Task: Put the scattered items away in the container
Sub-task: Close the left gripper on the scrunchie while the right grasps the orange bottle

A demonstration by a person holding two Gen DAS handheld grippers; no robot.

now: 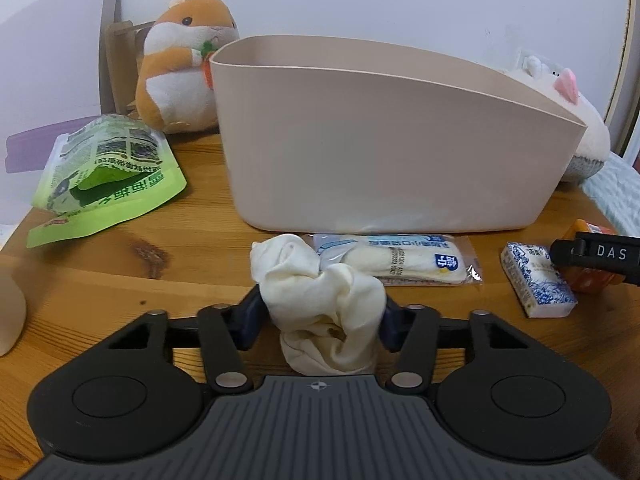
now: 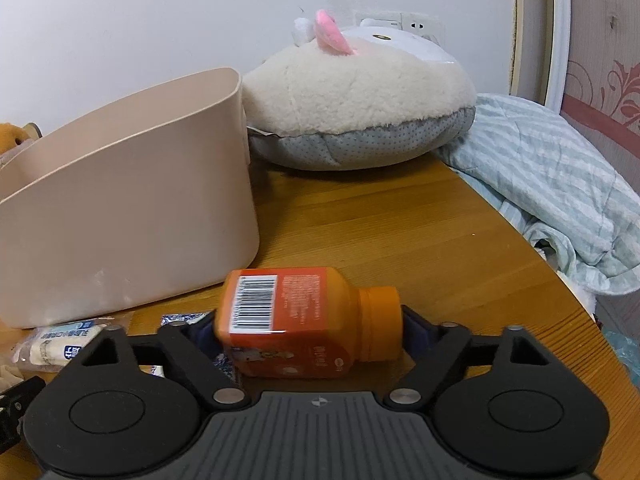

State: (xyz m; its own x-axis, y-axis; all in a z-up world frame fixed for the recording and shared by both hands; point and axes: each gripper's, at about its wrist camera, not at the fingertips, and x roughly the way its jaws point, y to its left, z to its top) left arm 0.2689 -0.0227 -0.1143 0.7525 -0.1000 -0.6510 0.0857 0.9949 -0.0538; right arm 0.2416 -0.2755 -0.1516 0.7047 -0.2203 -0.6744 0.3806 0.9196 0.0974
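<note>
Knotty honey-coloured wooden tabletop [image 1: 100, 280] against a plain white wall w/ a socket; striped pale-blue blanket [image 2: 560, 184] off its right edge. Left gripper [image 1: 322, 312] clenched on a crumpled cream cloth [image 1: 328, 312], in front of the beige plastic container [image 1: 380, 152]. Right gripper [image 2: 308, 332] grips an orange plastic bottle [image 2: 304, 320] lying sideways, just right of the container, prob. lifted slightly – hard to tell. Sealed white packet [image 1: 400, 258] & blue-patterned tissue pack [image 1: 536, 280] lie on the tabletop by the container.

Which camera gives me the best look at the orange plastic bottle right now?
The right wrist view: the orange plastic bottle lies sideways between the right gripper fingers, barcode and cap visible. The left wrist view shows only an orange sliver behind that gripper's black finger.
</note>
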